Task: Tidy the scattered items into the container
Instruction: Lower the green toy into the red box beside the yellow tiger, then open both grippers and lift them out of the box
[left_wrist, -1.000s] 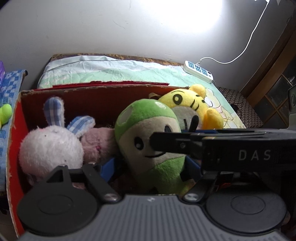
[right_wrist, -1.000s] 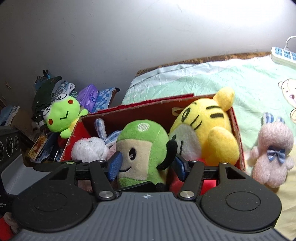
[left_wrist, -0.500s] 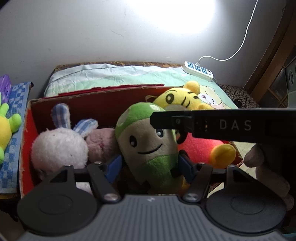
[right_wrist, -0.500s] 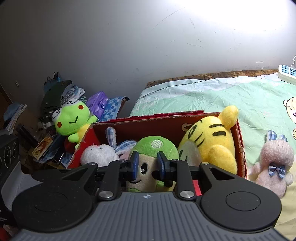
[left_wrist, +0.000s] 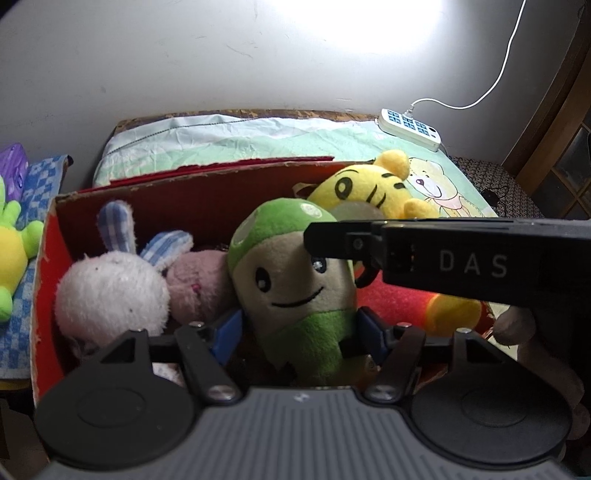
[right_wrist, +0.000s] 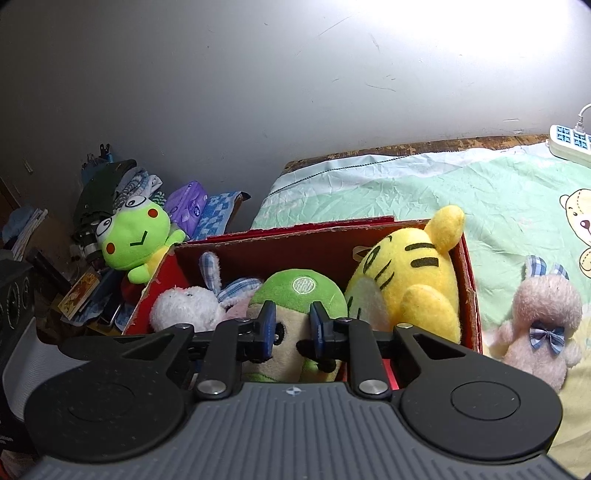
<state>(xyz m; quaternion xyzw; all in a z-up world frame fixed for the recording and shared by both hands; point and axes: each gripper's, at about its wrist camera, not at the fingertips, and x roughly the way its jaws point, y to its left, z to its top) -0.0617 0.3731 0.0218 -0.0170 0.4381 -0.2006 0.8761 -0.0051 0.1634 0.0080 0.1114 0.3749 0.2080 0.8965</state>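
The green plush (left_wrist: 295, 280) stands upright mid-box (left_wrist: 48, 258), my left tool (left_wrist: 297, 330) clamped on its fuzzy belly. My right tool (right_wrist: 291, 328) hangs above its head, jaws closing on nothing. White bunny (left_wrist: 110, 291) fills the left end, yellow tiger (right_wrist: 413, 273) the right. A pink bunny (right_wrist: 539, 317) sits on the bed (right_wrist: 424, 184), just past the box's right wall

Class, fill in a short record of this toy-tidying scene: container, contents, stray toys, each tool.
Container: red box
Inside: white bunny, green-capped plush, yellow tiger
Outside: pink bunny right of the box; green frog left of it
Left tool: straddles green-capped plush, grip unclear
Right tool: closing at its head, grip unclear
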